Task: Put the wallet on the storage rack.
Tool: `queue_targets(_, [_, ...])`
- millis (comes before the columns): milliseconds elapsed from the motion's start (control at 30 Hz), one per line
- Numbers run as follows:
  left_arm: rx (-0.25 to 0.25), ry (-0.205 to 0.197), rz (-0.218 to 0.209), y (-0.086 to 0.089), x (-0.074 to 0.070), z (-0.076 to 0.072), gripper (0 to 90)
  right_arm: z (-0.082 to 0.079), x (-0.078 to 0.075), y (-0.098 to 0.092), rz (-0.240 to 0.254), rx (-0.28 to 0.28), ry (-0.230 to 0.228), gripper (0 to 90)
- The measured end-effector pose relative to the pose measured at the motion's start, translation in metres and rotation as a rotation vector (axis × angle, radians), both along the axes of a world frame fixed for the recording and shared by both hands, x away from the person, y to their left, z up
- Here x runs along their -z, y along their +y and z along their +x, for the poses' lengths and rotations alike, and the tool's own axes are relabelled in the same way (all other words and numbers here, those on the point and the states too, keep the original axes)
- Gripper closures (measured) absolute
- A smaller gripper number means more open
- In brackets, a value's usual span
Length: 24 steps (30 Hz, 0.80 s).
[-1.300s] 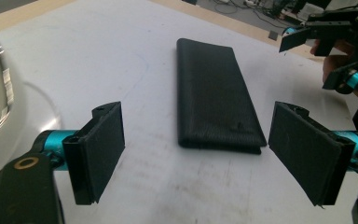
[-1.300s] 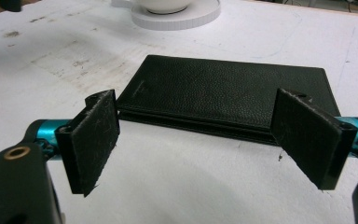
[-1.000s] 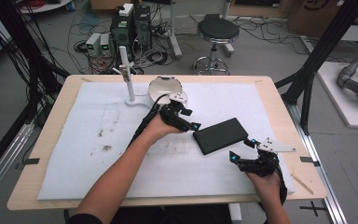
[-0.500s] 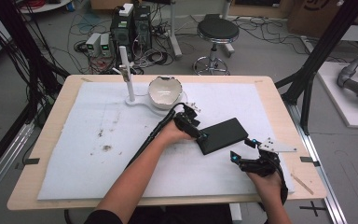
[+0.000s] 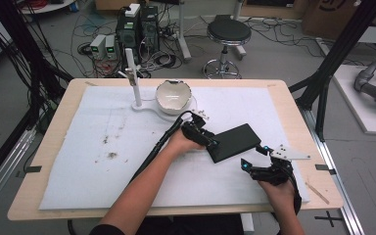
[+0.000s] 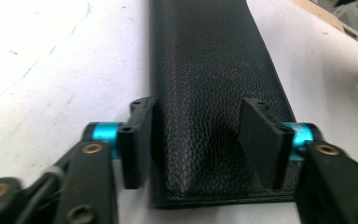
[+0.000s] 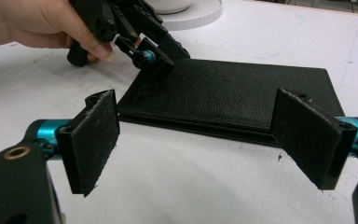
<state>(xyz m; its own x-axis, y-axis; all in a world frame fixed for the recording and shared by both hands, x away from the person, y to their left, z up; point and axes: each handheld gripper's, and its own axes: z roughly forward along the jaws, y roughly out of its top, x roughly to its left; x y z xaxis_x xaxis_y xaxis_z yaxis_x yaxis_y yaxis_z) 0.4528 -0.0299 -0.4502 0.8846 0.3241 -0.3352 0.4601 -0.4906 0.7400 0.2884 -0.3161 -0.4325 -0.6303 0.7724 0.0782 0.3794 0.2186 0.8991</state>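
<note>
A black wallet (image 5: pixel 233 142) lies flat on the white mat (image 5: pixel 103 147) on the desk (image 5: pixel 54 117), toward the right side. The left tongs (image 5: pixel 210 143) sit on its near end. One pad is on top of the wallet and one is at its edge (image 6: pixel 140 135), and the jaws have just been closing on it. The right tongs (image 5: pixel 254 157) rest just beside the wallet with their pads (image 7: pixel 93 135) wide apart and holding nothing. Behind the wallet, a white bowl (image 5: pixel 173 95) stands by a white post (image 5: pixel 133 78).
</note>
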Motion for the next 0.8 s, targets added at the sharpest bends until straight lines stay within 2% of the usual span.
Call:
queue_targets(67, [-0.005, -0.028, 0.001, 0.001, -0.003, -0.002, 57.7, 0.000, 0.000, 0.000, -0.003, -0.001, -0.001, 15.9])
queue_targets(133, [-0.010, -0.066, 0.012, 0.001, -0.006, -0.005, 68.7, -0.001, 0.000, 0.000, -0.002, 0.004, -0.003, 15.9])
queue_targets(267, [-0.040, -0.080, 0.015, 0.001, -0.009, -0.011, 78.9, -0.001, 0.000, -0.002, 0.001, 0.009, -0.009, 15.9])
queue_targets(367, [-0.046, -0.046, -0.020, 0.006, -0.008, -0.011, 80.5, -0.001, 0.000, -0.003, 0.000, 0.007, -0.012, 15.9])
queue_targets(400, [-0.040, -0.039, -0.057, 0.010, -0.010, -0.013, 80.8, -0.001, 0.000, -0.003, -0.001, 0.008, -0.011, 15.9])
queue_targets(433, [-0.040, -0.039, -0.057, 0.010, -0.010, -0.013, 80.9, 0.000, 0.000, -0.004, -0.001, 0.008, -0.011, 15.9])
queue_targets(467, [-0.032, -0.043, -0.074, 0.012, -0.012, -0.013, 80.9, 0.000, 0.000, -0.004, -0.001, 0.008, -0.011, 15.9])
queue_targets(500, [-0.031, -0.049, -0.086, 0.013, -0.015, -0.015, 80.9, 0.001, 0.001, -0.004, 0.001, 0.009, -0.006, 15.9])
queue_targets(633, [0.001, -0.115, -0.102, 0.020, -0.036, -0.024, 81.3, 0.002, 0.002, -0.003, -0.003, 0.006, -0.005, 15.9])
queue_targets(667, [0.001, -0.115, -0.102, 0.020, -0.036, -0.024, 81.4, 0.001, 0.001, -0.003, -0.003, 0.006, -0.006, 15.9])
queue_targets(700, [0.015, -0.142, -0.107, 0.024, -0.044, -0.027, 81.4, 0.001, 0.001, -0.003, -0.003, 0.005, -0.009, 15.9])
queue_targets(767, [0.006, -0.145, -0.114, 0.025, -0.047, -0.029, 81.6, 0.000, 0.001, -0.003, -0.005, 0.006, -0.013, 15.9])
queue_targets(800, [0.025, -0.160, -0.112, 0.029, -0.052, -0.030, 81.7, 0.000, 0.000, -0.003, 0.000, 0.009, -0.010, 15.9])
